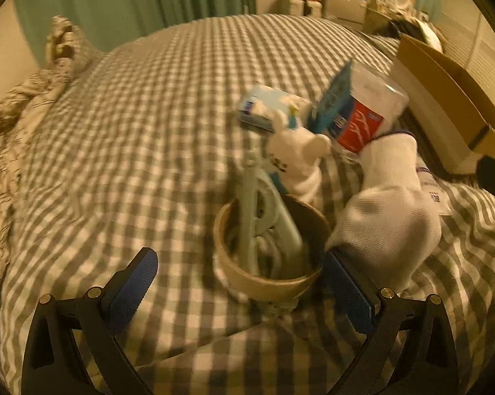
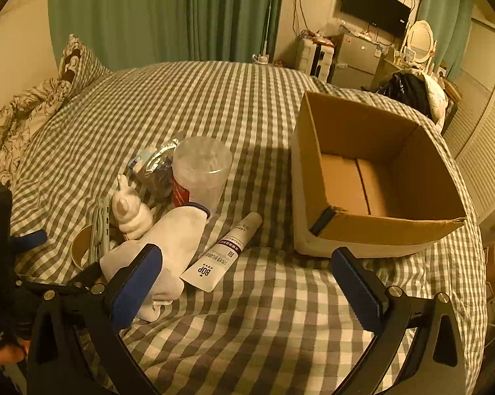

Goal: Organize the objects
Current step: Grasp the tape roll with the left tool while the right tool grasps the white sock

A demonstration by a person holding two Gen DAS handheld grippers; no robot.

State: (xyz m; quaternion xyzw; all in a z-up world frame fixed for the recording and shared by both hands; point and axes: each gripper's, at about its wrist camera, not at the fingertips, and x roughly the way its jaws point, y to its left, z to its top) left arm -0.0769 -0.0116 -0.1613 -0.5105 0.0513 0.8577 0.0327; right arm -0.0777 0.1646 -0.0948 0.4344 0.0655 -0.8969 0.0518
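Objects lie on a checked bed. A brown paper cup (image 1: 267,276) holds a pale green power strip (image 1: 264,217); it shows at the left in the right wrist view (image 2: 81,247). Behind it are a white figurine (image 1: 300,151) (image 2: 130,210), a white sock (image 1: 389,210) (image 2: 171,243), a clear plastic cup with a red label (image 1: 366,115) (image 2: 201,171) and a blue packet (image 1: 333,98). A white tube (image 2: 224,253) lies beside the sock. My left gripper (image 1: 247,286) is open around the paper cup. My right gripper (image 2: 247,283) is open and empty above the bedspread.
An open, empty cardboard box (image 2: 372,177) stands on the bed at the right, also in the left wrist view (image 1: 445,98). Pillows (image 2: 33,105) lie at the far left. Green curtains, a TV and a dresser stand beyond the bed.
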